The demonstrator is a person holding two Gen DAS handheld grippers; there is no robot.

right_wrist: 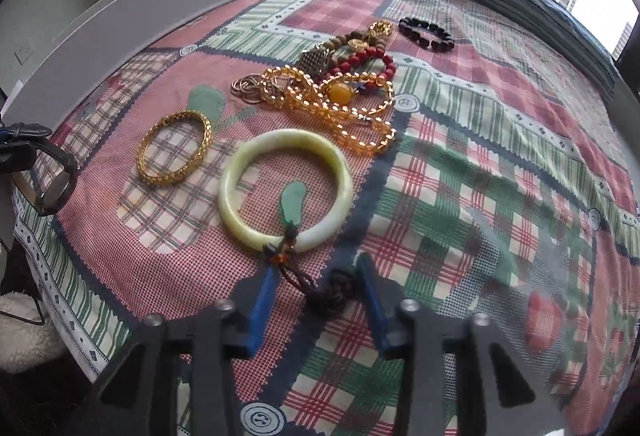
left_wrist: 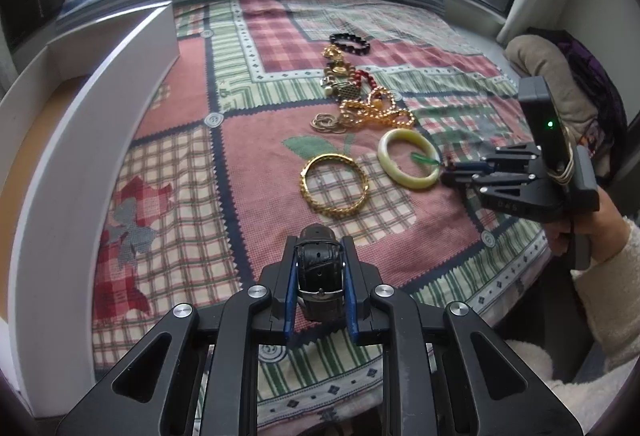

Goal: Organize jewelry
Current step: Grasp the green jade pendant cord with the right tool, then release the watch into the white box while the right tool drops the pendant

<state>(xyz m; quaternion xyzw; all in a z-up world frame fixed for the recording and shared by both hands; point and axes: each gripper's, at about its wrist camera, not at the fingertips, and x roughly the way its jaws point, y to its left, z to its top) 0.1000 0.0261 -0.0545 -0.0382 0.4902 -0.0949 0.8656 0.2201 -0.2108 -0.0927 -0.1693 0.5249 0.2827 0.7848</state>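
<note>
Holding a black leather watch [left_wrist: 319,272] by its strap, the left gripper [left_wrist: 320,276] hovers above the near edge of a patchwork cloth [left_wrist: 180,220] that covers the surface. Its jaws are narrow, clamped on the strap.

The right gripper [right_wrist: 316,288] sits low at the cloth's right side. Its jaws are partly open, set either side of a dark knotted cord [right_wrist: 320,288] that runs to a green pendant [right_wrist: 294,203]. The pendant lies across a pale green bangle [right_wrist: 286,187]. Whether the pads touch the cord cannot be told.

To do this step well, the right gripper probably should close on the thick knot, not the thin cord, and lift straight up so the pendant comes clear of the bangle without dragging it. The left gripper should keep the watch level and well apart from the other hand.

Other jewelry lies in a loose line from the middle toward the far edge: a gold bangle [left_wrist: 334,184] just beside the pale one, a tangle of amber beads [right_wrist: 340,103], small metal rings [right_wrist: 246,87], red beads [right_wrist: 376,59], gold charms [left_wrist: 336,65], and a black bead bracelet [left_wrist: 350,43] farthest away.

A white tray [left_wrist: 100,139] with tall walls stands along the cloth's left edge. Only part of its inside shows, with a tan floor and a white divider; no jewelry is visible in it.
</note>
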